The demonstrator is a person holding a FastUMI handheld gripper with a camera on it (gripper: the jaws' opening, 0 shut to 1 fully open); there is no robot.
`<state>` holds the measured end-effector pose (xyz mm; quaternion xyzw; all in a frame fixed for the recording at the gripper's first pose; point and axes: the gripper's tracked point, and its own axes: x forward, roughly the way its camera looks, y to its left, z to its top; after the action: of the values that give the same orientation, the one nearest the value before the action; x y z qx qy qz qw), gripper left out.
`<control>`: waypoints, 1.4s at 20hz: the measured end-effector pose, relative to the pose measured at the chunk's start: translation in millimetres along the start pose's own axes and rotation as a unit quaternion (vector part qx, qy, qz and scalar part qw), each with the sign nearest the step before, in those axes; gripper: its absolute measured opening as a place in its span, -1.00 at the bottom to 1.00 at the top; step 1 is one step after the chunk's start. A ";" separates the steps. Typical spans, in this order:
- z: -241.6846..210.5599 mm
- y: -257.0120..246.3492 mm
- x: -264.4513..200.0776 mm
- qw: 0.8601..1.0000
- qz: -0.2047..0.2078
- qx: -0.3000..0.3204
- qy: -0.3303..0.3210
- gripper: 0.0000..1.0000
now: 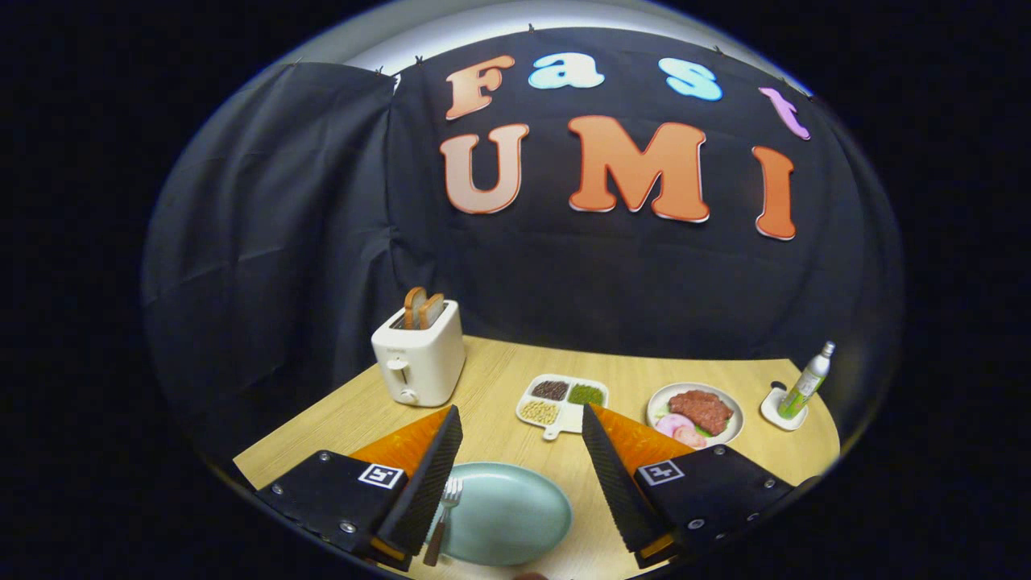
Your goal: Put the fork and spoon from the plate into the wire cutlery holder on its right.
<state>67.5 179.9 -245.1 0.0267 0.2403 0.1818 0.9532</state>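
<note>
Gripper point(522, 451) released, fingers spread wide apart above the wooden bench point(499, 379), holding nothing. Between the fingers, a pale green plate point(507, 515), oval in this view. Fork point(445, 515) lying along the plate's left rim, tines pointing away, handle toward the camera, just beside the inner face of the left finger; touching or not, cannot tell. Square black-and-white marker tags on top of both finger mounts; no legible text on them.

Beyond the fingers, a white divided tray point(561, 403) with dark, green and yellow fillings in three compartments. Left of the tray, a white toaster point(419, 358) with two bread slices point(424, 308) standing in its slots; faint marking on its front too small to read. Right of the tray, a round white plate with meat point(695, 412). Further right, a green-labelled bottle point(808, 380) upright on a small white coaster point(777, 411); label print unreadable.
</note>
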 end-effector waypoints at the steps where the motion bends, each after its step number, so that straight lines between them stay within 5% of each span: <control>1: -17.6 10.8 4.3 0.999 0.014 0.005 0.039 0.86; 5: -81.0 39.0 17.0 0.982 0.039 0.023 0.182 0.94; 10: -119.2 51.9 20.8 0.963 0.043 0.007 0.267 0.92; 16: -165.9 63.9 17.9 0.922 0.050 -0.001 0.383 0.72; 22: -196.4 71.2 16.9 0.884 0.054 -0.025 0.463 0.20; 28: -200.7 62.5 18.2 0.868 0.026 -0.067 0.492 -0.61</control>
<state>-32.4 237.4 -421.8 -0.1239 0.6645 0.2114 0.7060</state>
